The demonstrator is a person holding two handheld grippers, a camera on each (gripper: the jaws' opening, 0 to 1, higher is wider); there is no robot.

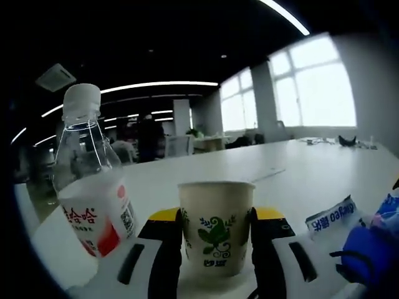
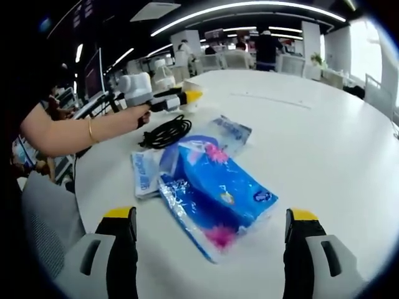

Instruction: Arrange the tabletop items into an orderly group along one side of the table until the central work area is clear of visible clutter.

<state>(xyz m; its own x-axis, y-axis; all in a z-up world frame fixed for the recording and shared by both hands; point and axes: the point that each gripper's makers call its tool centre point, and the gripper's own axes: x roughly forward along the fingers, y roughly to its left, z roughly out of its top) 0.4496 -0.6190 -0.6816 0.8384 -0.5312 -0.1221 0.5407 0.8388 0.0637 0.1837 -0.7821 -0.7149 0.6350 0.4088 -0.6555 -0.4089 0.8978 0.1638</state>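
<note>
Left tool grips an upright paper cup; right tool gapes over a slanting blue packet.

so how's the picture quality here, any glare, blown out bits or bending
Left gripper view: the windows are blown out white, the room behind is dark, and the paper cup and water bottle bulge from fisheye bending. Right gripper view: evenly lit, ceiling light strips curve with the lens, and the blue plastic packet shows small glossy highlights.

Matt paper cup, clear plastic bottle, glossy blue packet.
</note>
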